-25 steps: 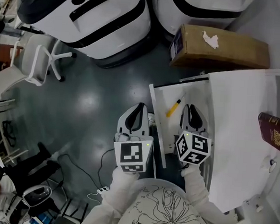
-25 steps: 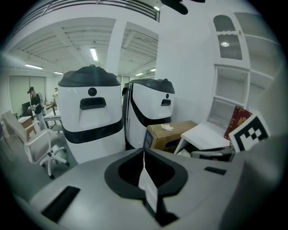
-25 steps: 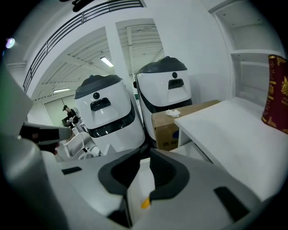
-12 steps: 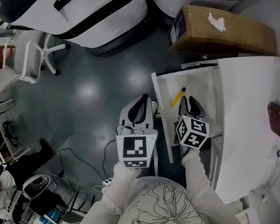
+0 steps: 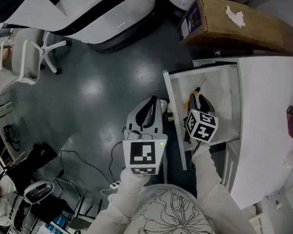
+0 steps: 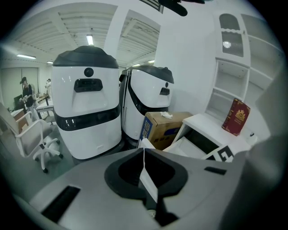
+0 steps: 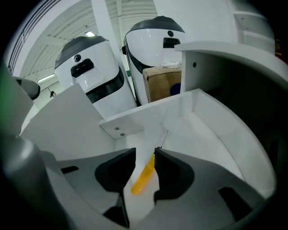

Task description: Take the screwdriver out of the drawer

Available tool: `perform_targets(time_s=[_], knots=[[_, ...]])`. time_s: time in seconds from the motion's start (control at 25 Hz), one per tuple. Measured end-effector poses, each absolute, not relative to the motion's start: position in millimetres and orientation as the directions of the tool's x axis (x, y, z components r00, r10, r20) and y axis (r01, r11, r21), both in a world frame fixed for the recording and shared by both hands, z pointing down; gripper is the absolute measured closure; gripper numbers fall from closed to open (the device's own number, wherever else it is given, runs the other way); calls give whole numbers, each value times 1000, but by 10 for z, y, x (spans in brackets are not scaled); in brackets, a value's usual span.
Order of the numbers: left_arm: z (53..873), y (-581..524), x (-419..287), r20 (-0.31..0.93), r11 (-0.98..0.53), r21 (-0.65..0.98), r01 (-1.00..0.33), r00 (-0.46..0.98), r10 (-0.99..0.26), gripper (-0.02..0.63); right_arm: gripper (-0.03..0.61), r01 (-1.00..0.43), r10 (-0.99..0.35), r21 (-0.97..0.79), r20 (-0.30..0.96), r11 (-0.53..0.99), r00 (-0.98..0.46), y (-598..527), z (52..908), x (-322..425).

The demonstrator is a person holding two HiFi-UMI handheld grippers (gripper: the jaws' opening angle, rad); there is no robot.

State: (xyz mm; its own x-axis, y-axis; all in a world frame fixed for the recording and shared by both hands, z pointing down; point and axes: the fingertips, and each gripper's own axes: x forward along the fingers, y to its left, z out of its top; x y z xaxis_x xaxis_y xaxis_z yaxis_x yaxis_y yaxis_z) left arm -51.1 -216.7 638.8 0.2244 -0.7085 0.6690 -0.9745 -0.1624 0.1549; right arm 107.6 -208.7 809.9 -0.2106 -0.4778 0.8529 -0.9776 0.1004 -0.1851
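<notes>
Since a second ago the right gripper (image 7: pixel 144 152) has come down into the open drawer (image 5: pixel 219 94), and its jaws have just been opening. The screwdriver (image 7: pixel 141 179), which then lay clear ahead of it, now lies between the parted jaws, which stand wide and are not closed on it. It lies flat on the white drawer floor, its yellow handle nearest the gripper and its thin metal shaft pointing to 1 o'clock in the right gripper view. In the head view the left gripper (image 6: pixel 143 152) hangs over the dark floor at 8 o'clock of the right one, just outside the drawer's front panel. Its jaw tips meet and hold nothing. The marker cube (image 5: pixel 201 126) carries black-and-white squares only, no letters. A cardboard box (image 5: pixel 241 23) stands at 1 o'clock of the drawer. It has a blue label (image 5: pixel 191 18) on its side, the print too small to read. A red book (image 6: pixel 236 117) stands on the white desk top (image 5: pixel 271 97) at 3 o'clock of the drawer. Its cover bears a gold crest, and the lettering is not legible. Two white machines (image 6: pixel 87 103) with black bands stand at 11 o'clock, and a white office chair (image 5: pixel 28 62) at 10 o'clock.
</notes>
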Motion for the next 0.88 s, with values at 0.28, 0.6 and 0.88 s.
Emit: perform_targets(time_s=[0.28,0.6,0.88], knots=[[6488,-2192,-565,678,-164,170,-972,236,-696,603,451,-986,-414,-152,894,73,-168,-2064,8442,1138],[6584,-2178,-604,693,-154,183,-971,239,-681,603,457,-987,-354,-149,921,65,-162,-2030,8632,1141],[6596,-2184,-634,694,-145,184,-972,233,-681,604,503,-991,-338,-109,932,73,-128,-2030,8680,1206]])
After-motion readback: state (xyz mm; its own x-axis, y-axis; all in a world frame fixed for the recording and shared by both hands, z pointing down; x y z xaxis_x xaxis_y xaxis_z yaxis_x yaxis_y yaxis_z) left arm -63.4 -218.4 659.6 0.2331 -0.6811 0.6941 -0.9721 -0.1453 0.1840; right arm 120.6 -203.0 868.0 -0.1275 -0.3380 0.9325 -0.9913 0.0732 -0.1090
